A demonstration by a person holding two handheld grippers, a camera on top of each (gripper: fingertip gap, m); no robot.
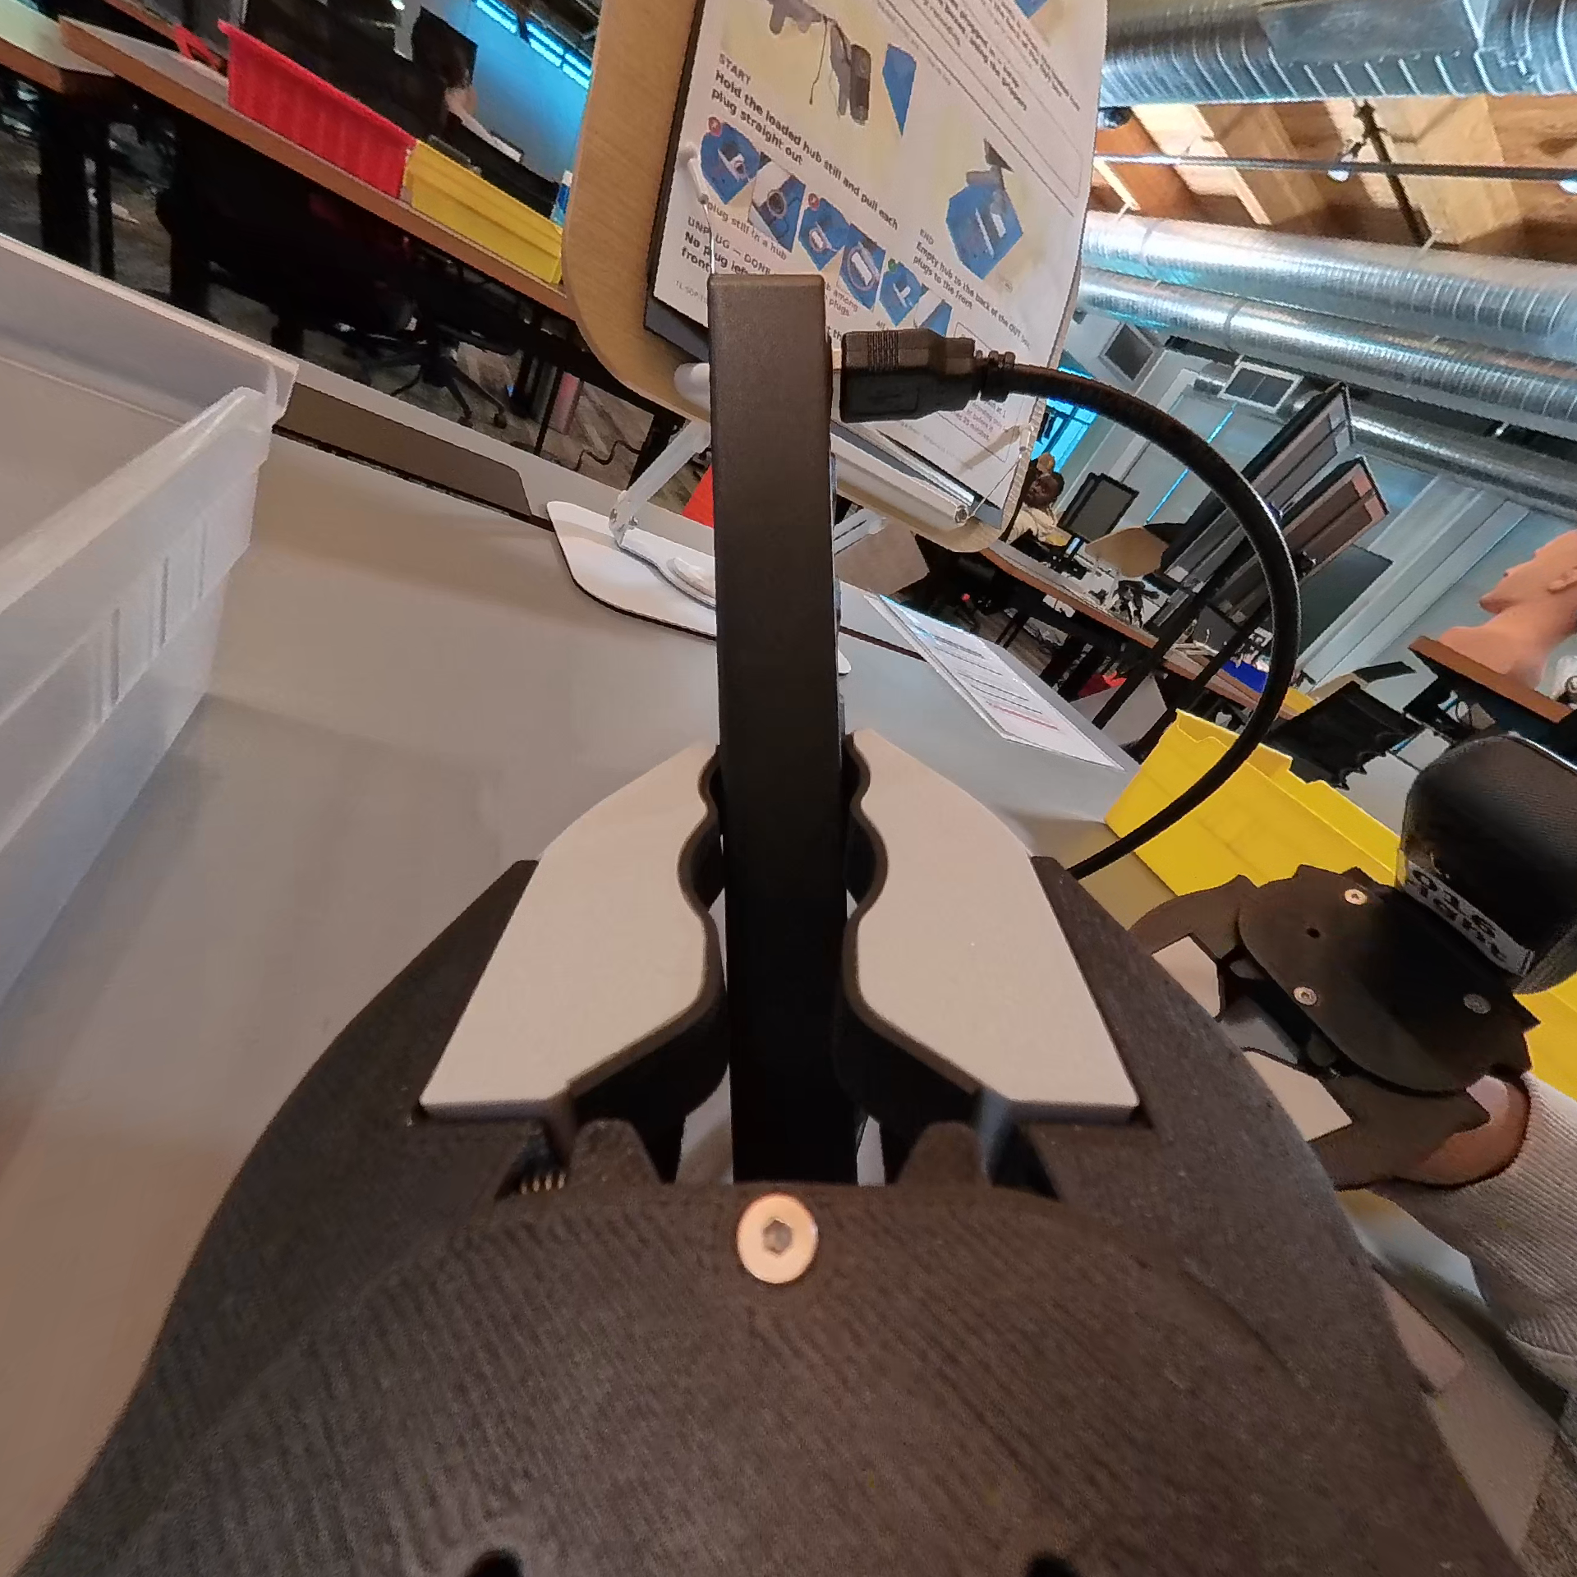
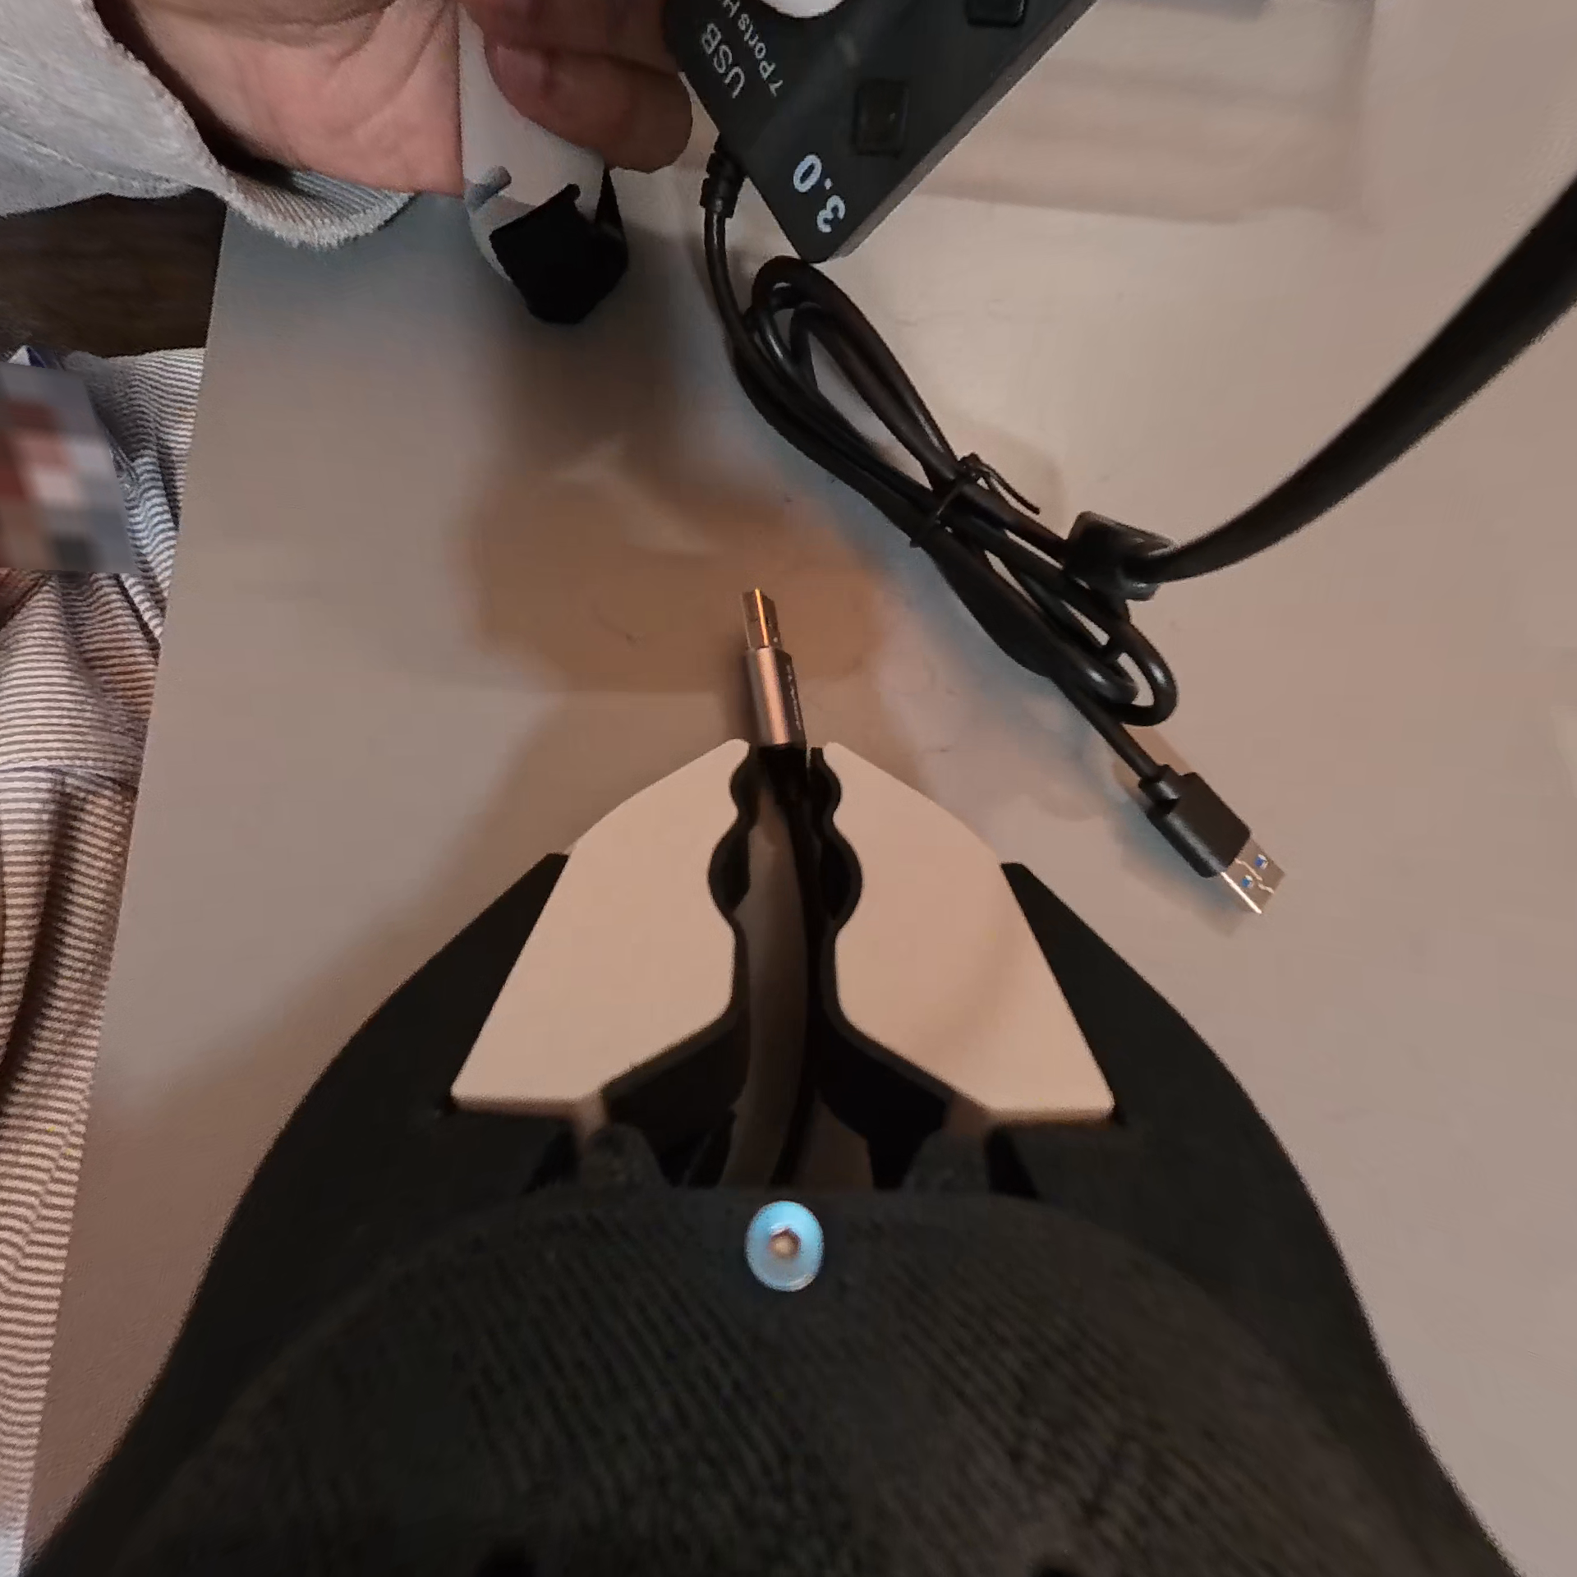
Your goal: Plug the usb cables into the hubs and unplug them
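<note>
Left gripper [image 1: 781, 759] clamps the black hub [image 1: 772, 597], a black plug [image 1: 909, 375] at its 3 o'clock; right gripper [image 2: 781, 751] pinches a grey plug [image 2: 772, 683] pointing 12 o'clock

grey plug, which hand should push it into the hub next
Right. Its tongs already grip the grey plug, metal tip free and pointing forward. The left tongs are busy holding the hub.
</note>
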